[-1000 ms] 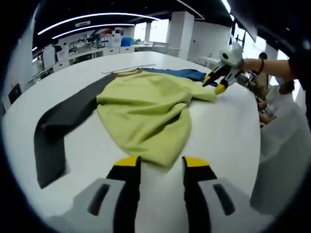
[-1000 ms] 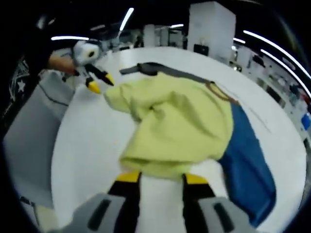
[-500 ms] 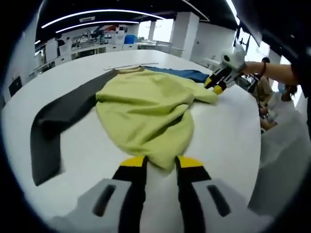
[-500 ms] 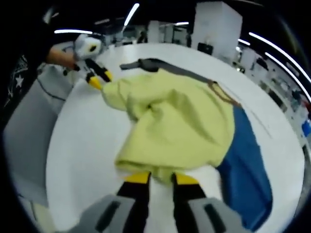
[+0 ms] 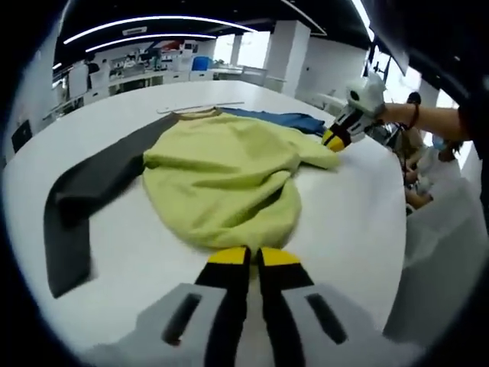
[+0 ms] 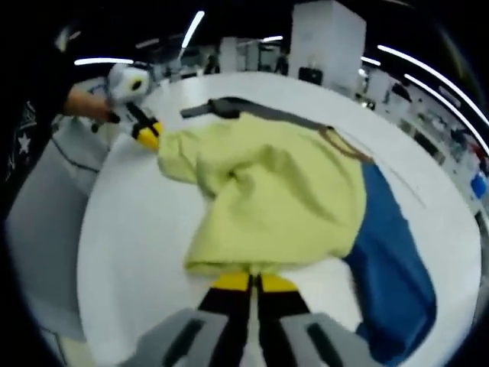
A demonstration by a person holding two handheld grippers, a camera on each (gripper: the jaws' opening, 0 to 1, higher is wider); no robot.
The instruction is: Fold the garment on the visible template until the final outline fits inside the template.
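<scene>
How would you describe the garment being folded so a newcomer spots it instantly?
On the round white table, the yellow-green garment lies crumpled in the middle, over a dark grey panel and a blue panel. It is the only rumpled piece, and the left gripper and right gripper each pinch an edge.

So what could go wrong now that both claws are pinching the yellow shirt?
The left claw and right claw each look shut on just the very edge of the yellow shirt, so it might slip out when lifted. The shirt is bunched and wrinkled in the middle, so a fold could come out lumpy. Pulling might also drag the blue sleeve along.
</scene>
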